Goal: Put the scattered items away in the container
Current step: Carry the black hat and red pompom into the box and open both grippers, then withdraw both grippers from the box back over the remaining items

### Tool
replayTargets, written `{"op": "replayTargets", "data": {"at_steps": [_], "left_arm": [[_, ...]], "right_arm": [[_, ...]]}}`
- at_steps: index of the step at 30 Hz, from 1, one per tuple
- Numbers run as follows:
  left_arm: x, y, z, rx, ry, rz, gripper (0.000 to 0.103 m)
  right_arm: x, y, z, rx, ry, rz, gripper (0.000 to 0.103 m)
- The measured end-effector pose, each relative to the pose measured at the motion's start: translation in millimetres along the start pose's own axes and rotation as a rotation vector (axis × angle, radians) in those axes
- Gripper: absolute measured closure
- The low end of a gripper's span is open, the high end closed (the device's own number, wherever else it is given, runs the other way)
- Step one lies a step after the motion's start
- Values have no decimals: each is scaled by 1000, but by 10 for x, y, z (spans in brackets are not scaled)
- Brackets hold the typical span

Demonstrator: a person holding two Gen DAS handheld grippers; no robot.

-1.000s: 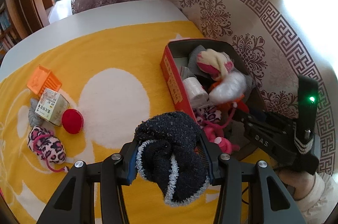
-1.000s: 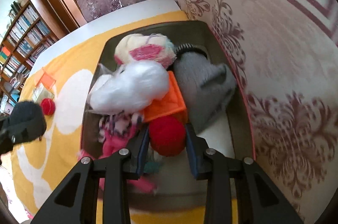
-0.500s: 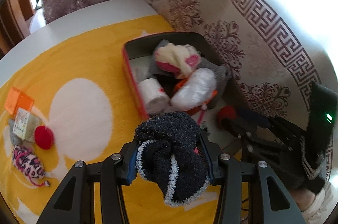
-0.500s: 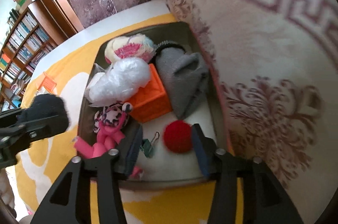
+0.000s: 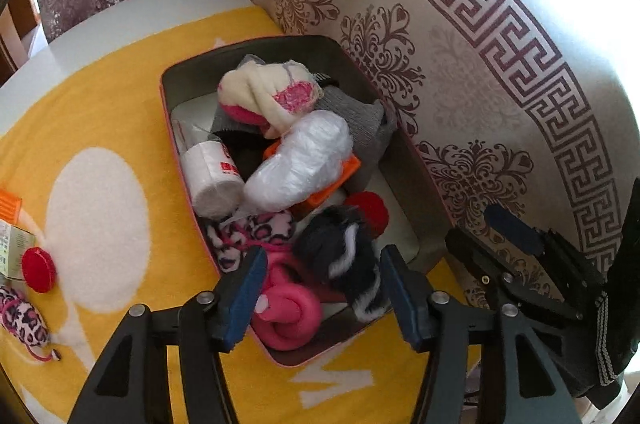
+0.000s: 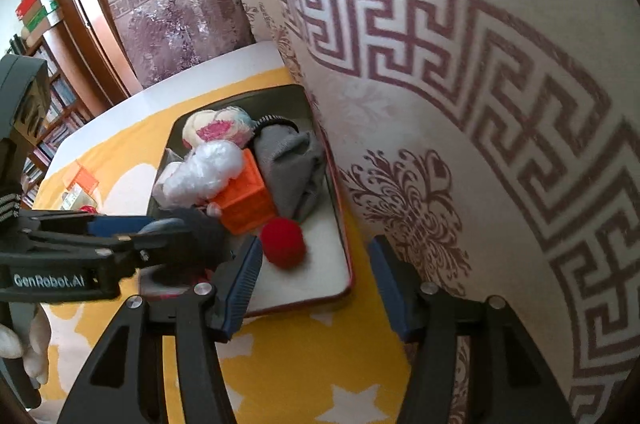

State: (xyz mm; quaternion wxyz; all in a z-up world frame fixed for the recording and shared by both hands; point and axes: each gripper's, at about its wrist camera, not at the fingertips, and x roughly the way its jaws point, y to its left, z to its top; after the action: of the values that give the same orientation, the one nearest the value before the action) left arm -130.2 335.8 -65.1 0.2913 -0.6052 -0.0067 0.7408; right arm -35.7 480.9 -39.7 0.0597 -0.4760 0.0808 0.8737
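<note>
cloth (image 5: 120, 128): yellow with white shapes, fills the lower left of the left view. Strays on it, far left edge: orange crate (image 5: 9, 204), carton (image 5: 12, 248), red cap (image 5: 38, 269), leopard mouse (image 5: 22, 316).
box (image 5: 434, 208): frame centre in the left view, long side against the patterned curtain (image 5: 500, 36). Crowded: cream-pink sock ball (image 5: 266, 96), plastic bag (image 5: 300, 160), white roll (image 5: 212, 176), grey cloth (image 6: 292, 164), orange cube (image 6: 244, 194), pink plush (image 5: 288, 308).
left tongs (image 5: 322, 294): a second ago clamped on the dark sock (image 5: 340, 256) over the cloth; now above the near end of the box, jaws opening, pads clear of the sock on both sides.
dark sock: loose, blurred, lying on the pink plush inside the near end of the box. Reads as dropped, not quite settled.
right tongs (image 6: 314, 278): a second ago pinching the red ball (image 6: 282, 242); now half open, holding nothing, pulled back over the box's near right corner.
red ball: on the white floor of the box, centre of the right view, free, beside the orange cube.
meaning: two more items in; both tongs free.
left to do: the four strays at far left. My read: left tongs are nearer them.
risk: box is heaped; a later piece could roll off the pile.
</note>
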Motion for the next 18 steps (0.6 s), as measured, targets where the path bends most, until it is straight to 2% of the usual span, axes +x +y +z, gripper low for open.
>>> {"op": "replayTargets", "data": {"at_steps": [1, 2, 12, 18], "left_arm": [[-19, 16, 2, -6, -5, 1, 35], [-37, 29, 3, -12, -11, 5, 33], [-204, 231, -115, -53, -35, 38, 33], [-381, 548, -276, -128, -69, 81, 33]], "right_arm": [[-8, -12, -20, 1, 2, 2, 43], [-1, -10, -19, 2, 3, 4, 43], [24, 234, 5, -31, -4, 44, 43], [53, 520, 21, -71, -3, 81, 43]]}}
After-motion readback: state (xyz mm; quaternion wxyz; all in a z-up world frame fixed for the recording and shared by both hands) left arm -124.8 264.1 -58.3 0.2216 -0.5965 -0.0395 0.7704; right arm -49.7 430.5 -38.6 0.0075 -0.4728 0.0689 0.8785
